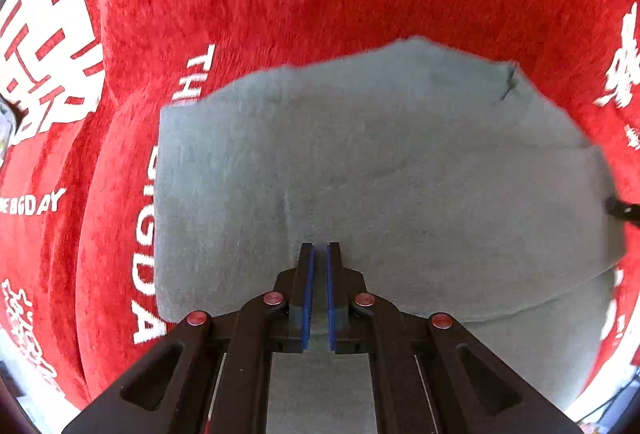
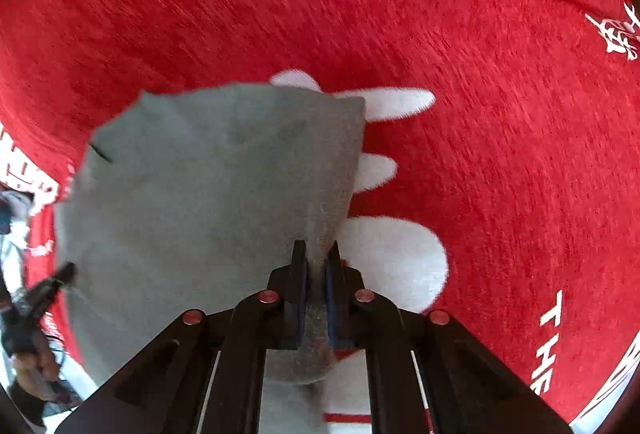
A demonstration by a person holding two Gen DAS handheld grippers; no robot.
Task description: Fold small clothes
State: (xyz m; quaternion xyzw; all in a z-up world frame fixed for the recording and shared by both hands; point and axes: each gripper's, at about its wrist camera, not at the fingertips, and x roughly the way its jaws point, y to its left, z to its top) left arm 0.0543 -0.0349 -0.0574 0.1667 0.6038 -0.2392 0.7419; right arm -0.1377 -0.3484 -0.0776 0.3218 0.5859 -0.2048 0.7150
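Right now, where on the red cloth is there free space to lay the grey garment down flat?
Bare red cloth lies beyond and right of the grey garment, bordered by white lettering. The left side is crowded: the left gripper pinches the garment there, and the right gripper clamps its near edge.

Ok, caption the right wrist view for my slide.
Right gripper pinches the grey cloth's edge above a red blanket with white lettering.

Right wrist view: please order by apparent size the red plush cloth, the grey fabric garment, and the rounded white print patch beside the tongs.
1. Red plush cloth, filling most of the view.
2. Grey fabric garment, though nearness to the camera may enlarge it.
3. Rounded white print patch, clearly the smallest.
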